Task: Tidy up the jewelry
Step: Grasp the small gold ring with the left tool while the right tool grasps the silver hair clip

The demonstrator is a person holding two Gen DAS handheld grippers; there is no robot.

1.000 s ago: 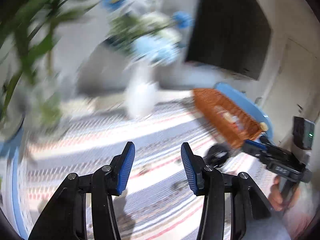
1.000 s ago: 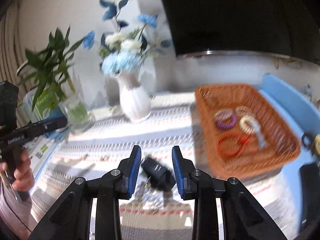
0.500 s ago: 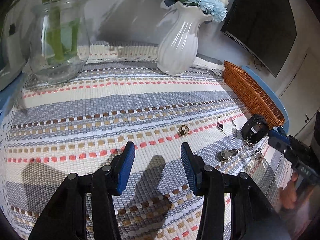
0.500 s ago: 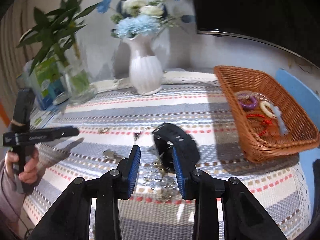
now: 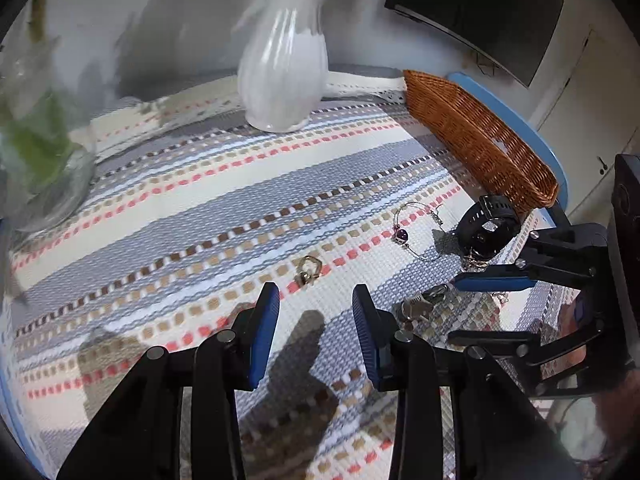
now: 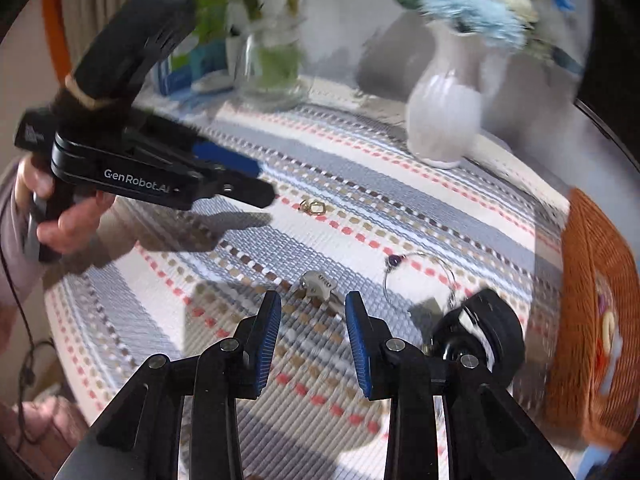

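Note:
A small gold ring lies on the striped cloth just ahead of my open, empty left gripper; it also shows in the right wrist view. A thin wire bracelet with a purple bead lies to its right, and shows in the right wrist view. A black watch sits by the wicker basket. A silver piece lies just ahead of my open, empty right gripper. The basket holds several pieces.
A white vase with blue flowers stands at the back of the table. A glass vase of green stems stands at the left. A dark screen hangs behind. The blue table edge runs behind the basket.
Both grippers have dropped closer to the cloth. The left one has moved toward the gold ring. The right one has swung left from the watch to the silver piece.

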